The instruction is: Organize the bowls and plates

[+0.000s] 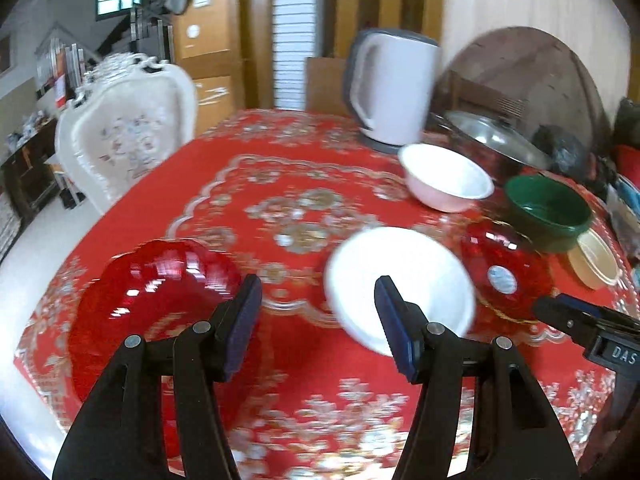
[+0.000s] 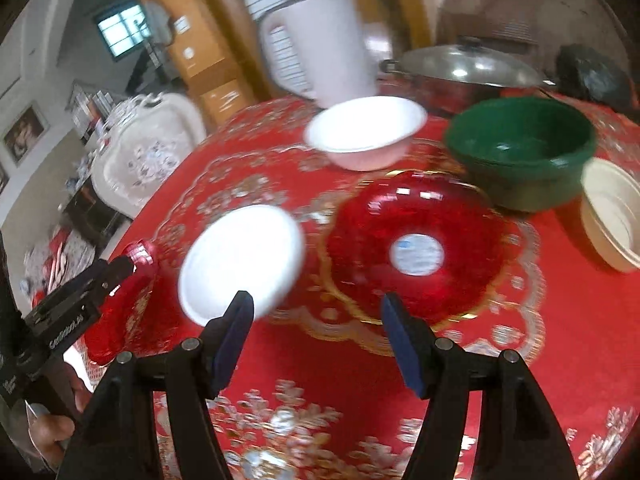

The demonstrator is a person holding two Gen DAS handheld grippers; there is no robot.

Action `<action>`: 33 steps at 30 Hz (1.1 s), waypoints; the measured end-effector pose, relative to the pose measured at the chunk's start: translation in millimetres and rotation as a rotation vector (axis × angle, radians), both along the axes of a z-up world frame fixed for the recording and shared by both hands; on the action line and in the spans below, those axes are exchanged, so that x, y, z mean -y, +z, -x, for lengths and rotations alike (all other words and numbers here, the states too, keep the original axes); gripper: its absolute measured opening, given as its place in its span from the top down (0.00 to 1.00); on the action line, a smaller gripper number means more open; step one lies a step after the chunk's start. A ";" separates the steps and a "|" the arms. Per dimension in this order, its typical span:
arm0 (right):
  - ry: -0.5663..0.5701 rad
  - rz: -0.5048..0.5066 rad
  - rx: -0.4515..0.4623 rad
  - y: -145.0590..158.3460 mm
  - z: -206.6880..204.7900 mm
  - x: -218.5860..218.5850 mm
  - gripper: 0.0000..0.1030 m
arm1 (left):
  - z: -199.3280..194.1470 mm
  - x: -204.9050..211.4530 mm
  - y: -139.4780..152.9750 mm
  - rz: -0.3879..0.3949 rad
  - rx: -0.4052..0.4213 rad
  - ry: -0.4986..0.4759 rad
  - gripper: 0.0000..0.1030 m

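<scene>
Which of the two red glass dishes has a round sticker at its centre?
The red dish with the gold rim, lying between the white plate and the green bowl. The other red dish, at the table edge, shows no sticker.

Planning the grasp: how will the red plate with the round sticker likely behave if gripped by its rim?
The red plate with the sticker looks like faceted glass, so probably rigid, fairly heavy and chip-prone. Its glossy scalloped rim may slip between pads. It lies flat on the tablecloth, so the rim offers little clearance and it will likely slide when pushed.
</scene>
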State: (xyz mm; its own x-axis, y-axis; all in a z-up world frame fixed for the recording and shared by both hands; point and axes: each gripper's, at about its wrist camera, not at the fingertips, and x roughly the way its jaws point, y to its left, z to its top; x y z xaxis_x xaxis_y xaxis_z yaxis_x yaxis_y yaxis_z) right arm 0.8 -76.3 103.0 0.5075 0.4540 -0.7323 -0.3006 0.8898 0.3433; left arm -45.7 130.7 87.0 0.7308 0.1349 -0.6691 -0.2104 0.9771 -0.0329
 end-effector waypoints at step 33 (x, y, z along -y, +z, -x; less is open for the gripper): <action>-0.147 -0.056 -0.112 -30.8 -26.0 84.4 0.35 | -95.4 48.6 -52.7 -0.056 -0.148 -0.061 0.42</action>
State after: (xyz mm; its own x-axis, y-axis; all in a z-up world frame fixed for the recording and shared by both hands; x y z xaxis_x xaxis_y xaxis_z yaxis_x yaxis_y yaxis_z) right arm 26.8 -160.6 72.1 0.4885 0.4224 -0.7635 -0.1260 0.9000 0.4173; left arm 49.7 82.1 34.4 0.6327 0.1331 -0.7629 -0.1489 0.9876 0.0488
